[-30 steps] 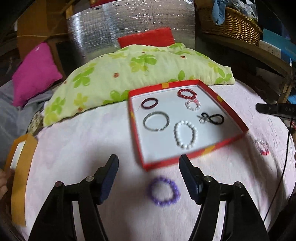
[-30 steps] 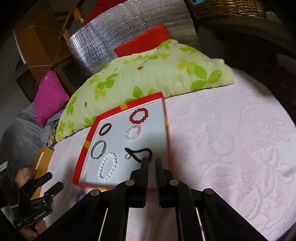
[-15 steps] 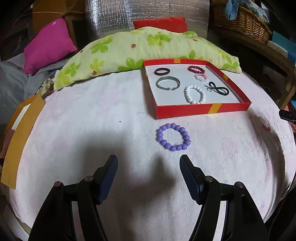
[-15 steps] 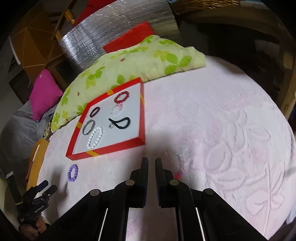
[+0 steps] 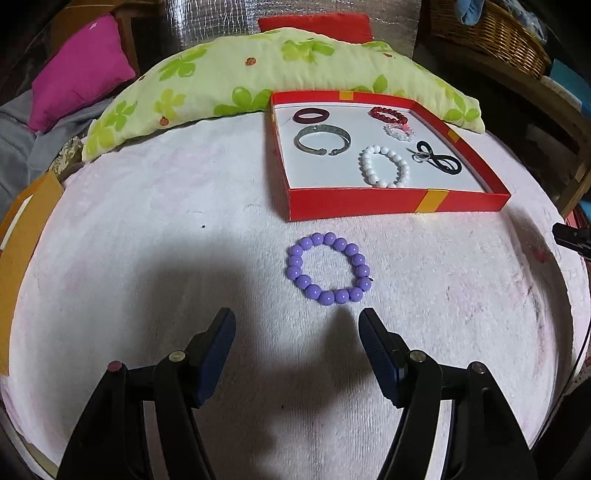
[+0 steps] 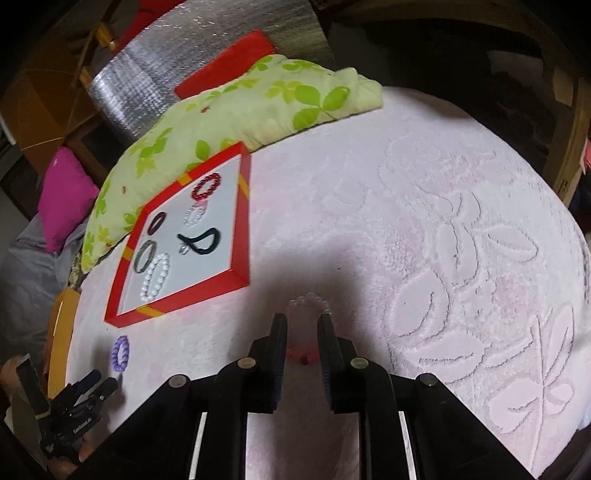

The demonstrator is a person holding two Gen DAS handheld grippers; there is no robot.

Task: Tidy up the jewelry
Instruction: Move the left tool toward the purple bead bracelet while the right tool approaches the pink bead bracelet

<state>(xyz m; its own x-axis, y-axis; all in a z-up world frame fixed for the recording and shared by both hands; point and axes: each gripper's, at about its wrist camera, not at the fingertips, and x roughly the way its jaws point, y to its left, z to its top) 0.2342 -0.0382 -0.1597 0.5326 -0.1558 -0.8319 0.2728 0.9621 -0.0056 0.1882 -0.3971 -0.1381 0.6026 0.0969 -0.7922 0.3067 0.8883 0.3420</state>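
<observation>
A purple bead bracelet (image 5: 328, 272) lies on the pink bedspread in front of a red tray (image 5: 354, 204) that holds several bracelets and bangles. My left gripper (image 5: 297, 328) is open and empty, just short of the purple bracelet. In the right wrist view, my right gripper (image 6: 303, 320) is open a little, its fingers straddling a clear bead bracelet (image 6: 309, 301) with a red charm that lies on the bedspread. The red tray (image 6: 242, 240) is to its left, and the purple bracelet (image 6: 121, 353) and the left gripper (image 6: 99, 384) are at the far left.
A green floral pillow (image 5: 229, 77) lies behind the tray, with a magenta cushion (image 5: 77, 70) to the left and a red cushion (image 5: 314, 22) behind. An orange box (image 5: 22, 229) is at the bed's left edge. A wicker basket (image 5: 491, 33) stands on a shelf at the right.
My left gripper has drawn back and lowered toward the purple bracelet. My right gripper has moved right, away from the tray, down over the clear bracelet, and its jaws have parted slightly.
</observation>
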